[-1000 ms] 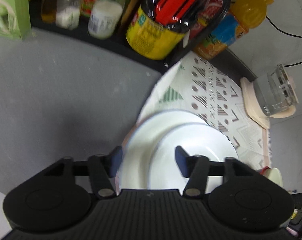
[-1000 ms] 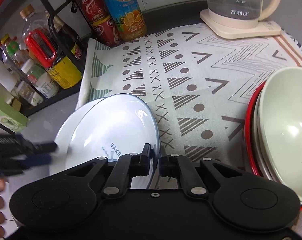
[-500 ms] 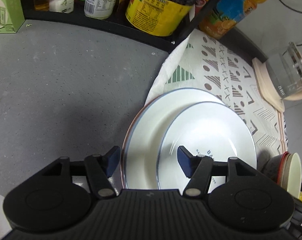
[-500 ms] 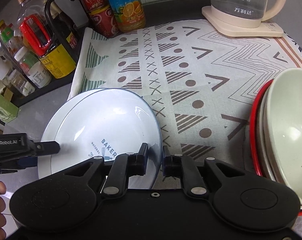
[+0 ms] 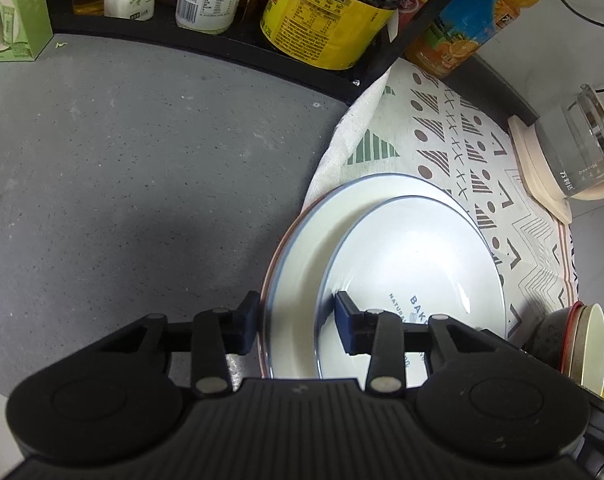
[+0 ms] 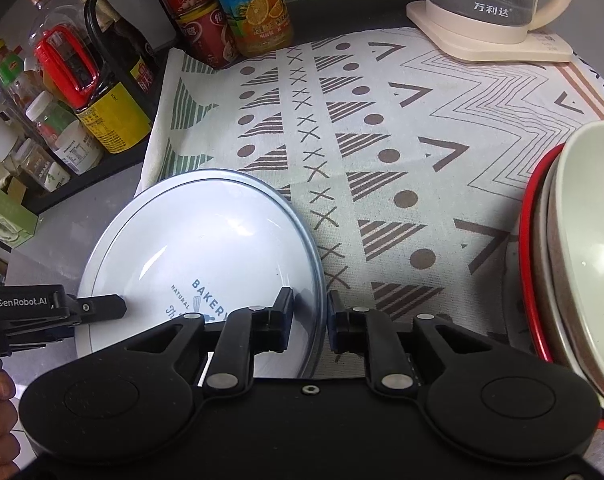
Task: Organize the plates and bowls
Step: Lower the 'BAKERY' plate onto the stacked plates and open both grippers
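Since a second ago the smaller plate (image 6: 198, 252) had settled flat onto the larger plate (image 5: 302, 260), no longer tilted up on the right gripper's (image 6: 309, 316) side. The two plates sat nested at the near left edge of the patterned cloth (image 6: 381, 140), partly over the grey surface (image 5: 122, 160). The stacked bowls (image 6: 573, 248) stood at the far right, well apart, so plates looked gathered and bowls looked grouped; only letting go seemed left.

The right gripper's jaws were opening, a narrow gap showing either side of the smaller plate's rim. The left gripper's (image 5: 298, 320) jaws were closing with both plate rims between them, pads apparently not yet pressing.

How many bowls were in the stack was hard to tell; the frame cut them off.
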